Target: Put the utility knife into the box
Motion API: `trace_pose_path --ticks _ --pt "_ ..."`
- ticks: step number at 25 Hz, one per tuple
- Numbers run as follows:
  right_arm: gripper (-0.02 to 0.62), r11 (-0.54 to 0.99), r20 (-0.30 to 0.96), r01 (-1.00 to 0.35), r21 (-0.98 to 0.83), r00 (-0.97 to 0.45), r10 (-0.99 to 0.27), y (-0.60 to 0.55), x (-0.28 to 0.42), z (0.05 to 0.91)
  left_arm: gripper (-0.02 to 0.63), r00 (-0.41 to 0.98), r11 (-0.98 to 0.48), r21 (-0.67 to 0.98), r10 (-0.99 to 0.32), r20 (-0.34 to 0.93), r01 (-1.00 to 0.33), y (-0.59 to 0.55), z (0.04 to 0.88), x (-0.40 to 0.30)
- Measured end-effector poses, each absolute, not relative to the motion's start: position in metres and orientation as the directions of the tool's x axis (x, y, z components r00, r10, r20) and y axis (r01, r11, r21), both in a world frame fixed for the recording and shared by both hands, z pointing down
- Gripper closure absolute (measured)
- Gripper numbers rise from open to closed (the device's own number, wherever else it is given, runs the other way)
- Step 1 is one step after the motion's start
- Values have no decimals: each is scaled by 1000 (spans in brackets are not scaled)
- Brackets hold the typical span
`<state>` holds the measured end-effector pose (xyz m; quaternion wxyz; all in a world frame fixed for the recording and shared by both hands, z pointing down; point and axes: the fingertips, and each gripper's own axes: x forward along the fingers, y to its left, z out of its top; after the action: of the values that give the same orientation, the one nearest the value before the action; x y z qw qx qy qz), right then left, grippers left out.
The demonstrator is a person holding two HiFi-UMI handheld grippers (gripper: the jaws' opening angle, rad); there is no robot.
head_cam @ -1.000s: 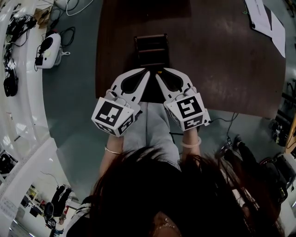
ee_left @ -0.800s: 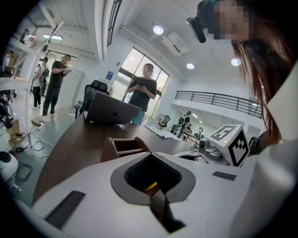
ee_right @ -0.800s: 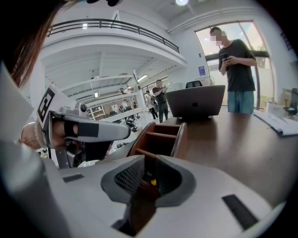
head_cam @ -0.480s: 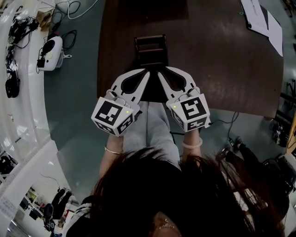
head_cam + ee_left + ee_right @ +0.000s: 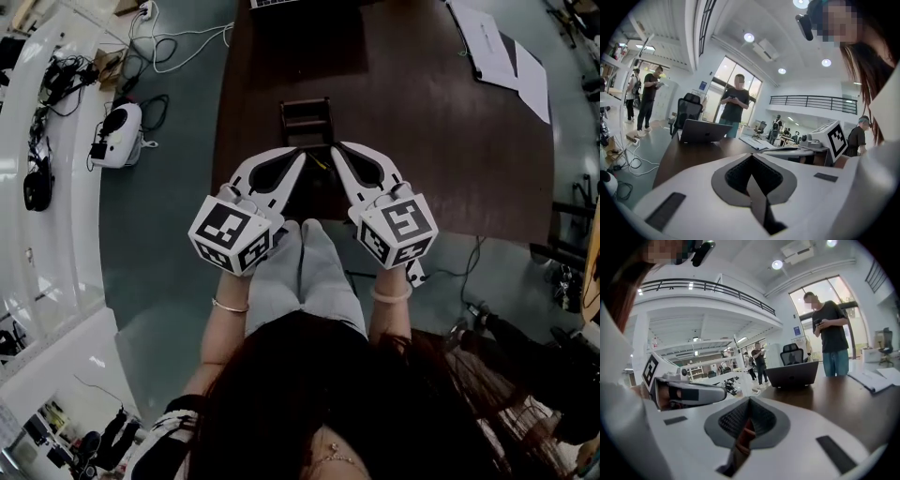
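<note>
A dark open box (image 5: pixel 306 122) stands on the brown table (image 5: pixel 450 150), just beyond both grippers. My left gripper (image 5: pixel 300 153) and right gripper (image 5: pixel 334 149) hover side by side over the table's near edge, tips pointing at the box. Both are shut with nothing clearly between the jaws. A thin yellowish sliver (image 5: pixel 321 161) shows between the two tips; I cannot tell whether it is the utility knife. In the left gripper view the jaws (image 5: pixel 751 157) meet at the tip, and they do the same in the right gripper view (image 5: pixel 750 400).
A laptop (image 5: pixel 696 131) sits at the table's far end, also in the right gripper view (image 5: pixel 792 374). Papers (image 5: pixel 497 47) lie at the far right. People stand beyond the table. A white device (image 5: pixel 120 136) and cables lie on the floor to the left.
The head camera has shifted, showing more of the table's far end. Both grippers stay shut and side by side, their tips slightly nearer the box.
</note>
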<state>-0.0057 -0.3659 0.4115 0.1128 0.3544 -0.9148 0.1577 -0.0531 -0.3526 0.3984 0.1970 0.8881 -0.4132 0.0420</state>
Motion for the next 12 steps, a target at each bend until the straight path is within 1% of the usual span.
trace_pose_path --ticks 6,12 --pt "580 716 238 -678 -165 -732 -638 -355 -7 360 605 675 -621 274 -712 193 -734 -339 356 -53" --pt "580 714 189 -692 -105 -719 -669 -349 -8 324 604 681 -653 204 -721 129 -729 -336 318 -55"
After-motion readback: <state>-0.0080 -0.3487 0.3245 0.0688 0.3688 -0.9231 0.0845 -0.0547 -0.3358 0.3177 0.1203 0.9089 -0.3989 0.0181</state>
